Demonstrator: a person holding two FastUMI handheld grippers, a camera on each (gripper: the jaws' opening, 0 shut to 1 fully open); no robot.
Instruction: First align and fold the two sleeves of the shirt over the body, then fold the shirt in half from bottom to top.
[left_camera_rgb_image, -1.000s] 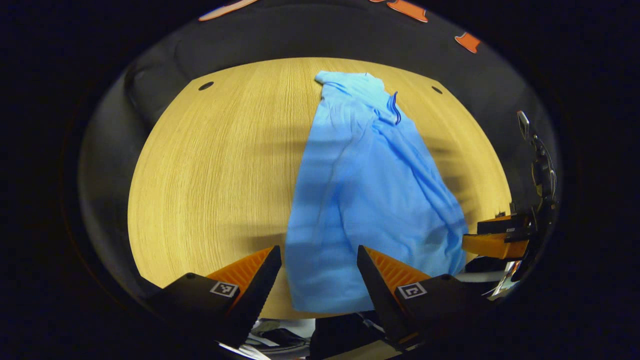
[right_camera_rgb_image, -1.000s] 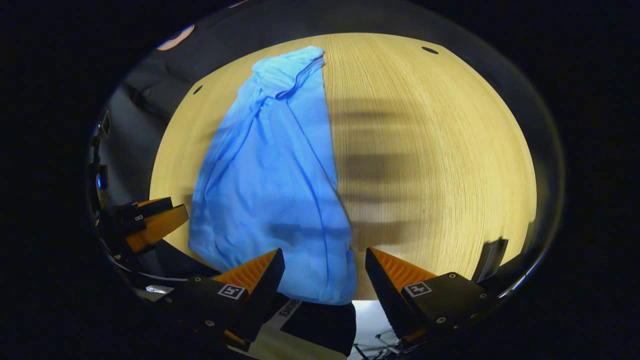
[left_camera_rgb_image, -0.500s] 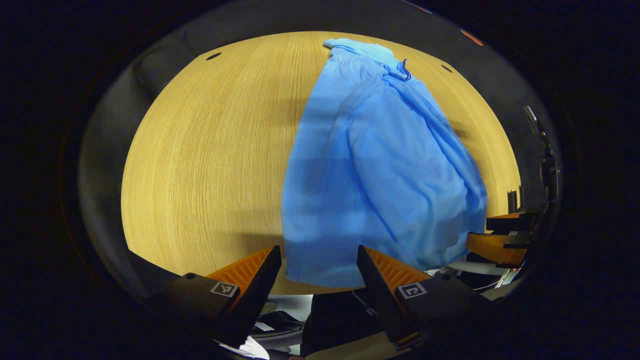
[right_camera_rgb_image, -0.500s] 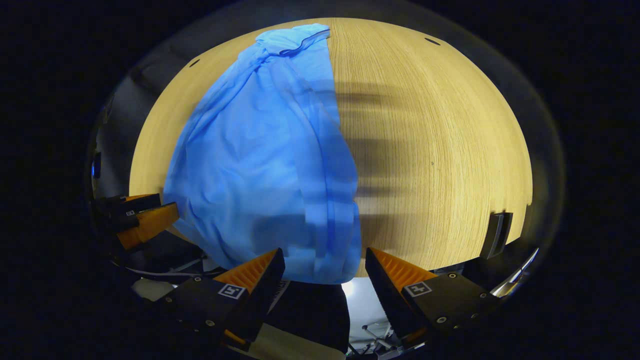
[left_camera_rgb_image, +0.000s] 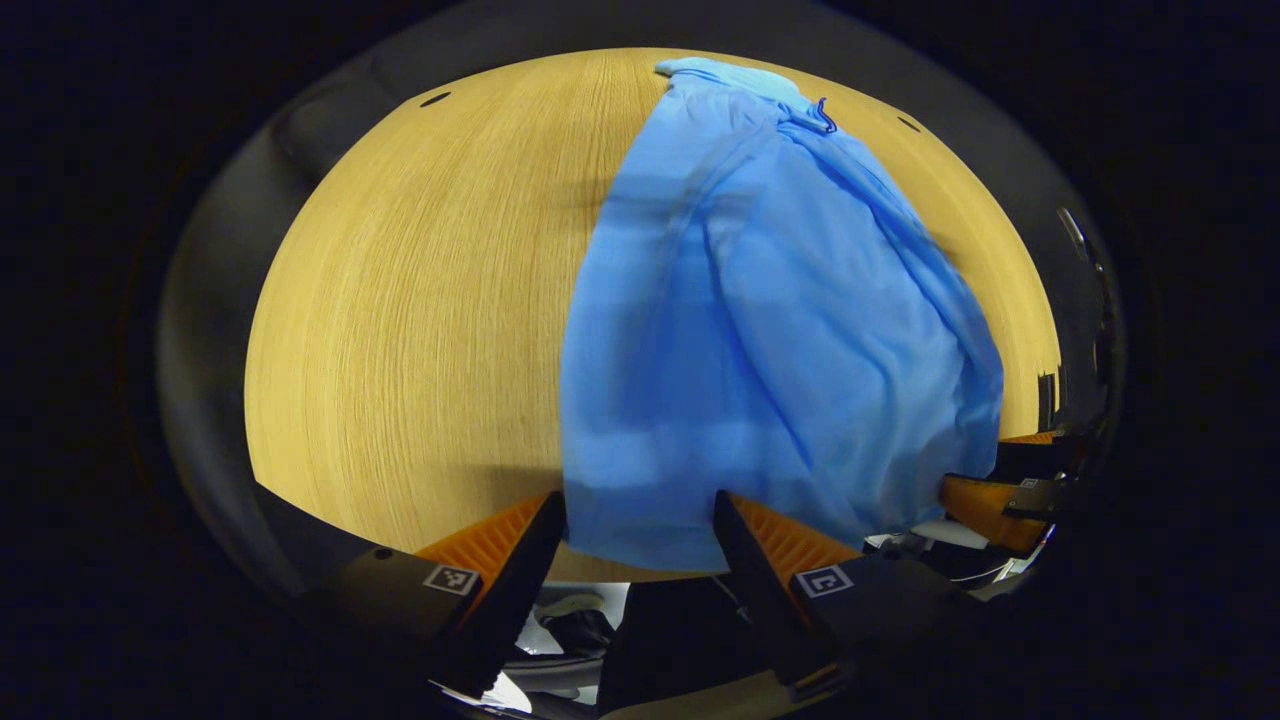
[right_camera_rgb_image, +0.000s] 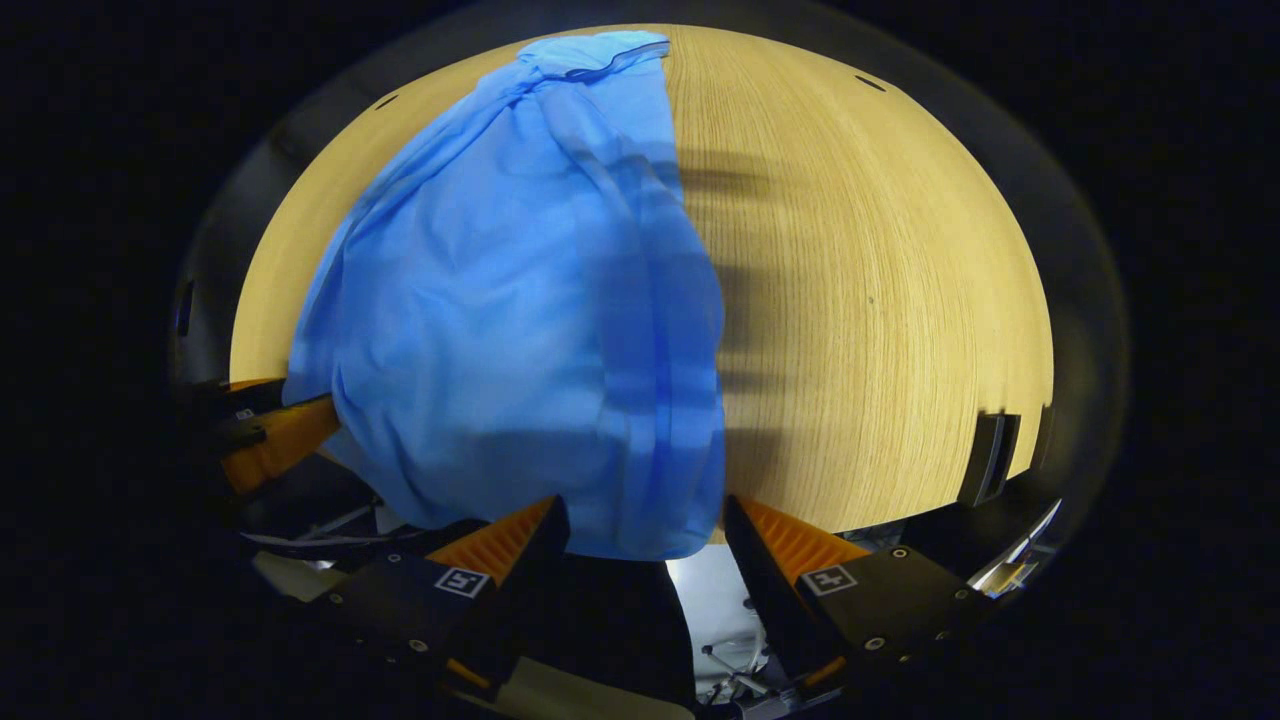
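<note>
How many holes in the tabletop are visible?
2, at the far edge of the wooden table: left hole near the far-left corner, right hole beyond the blue shirt. More may lie hidden under the shirt.

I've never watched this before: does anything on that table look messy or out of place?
The blue shirt lies narrow and wrinkled on the wooden table, with diagonal creases, and its near hem reaches the table's front edge.

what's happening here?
A person holds a tool in each hand at the near edge of a wooden table. A blue shirt lies on it as a narrow strip, sleeves apparently folded in. The left tool and right tool are both open, each straddling a corner of the bottom hem, not gripping yet.
</note>
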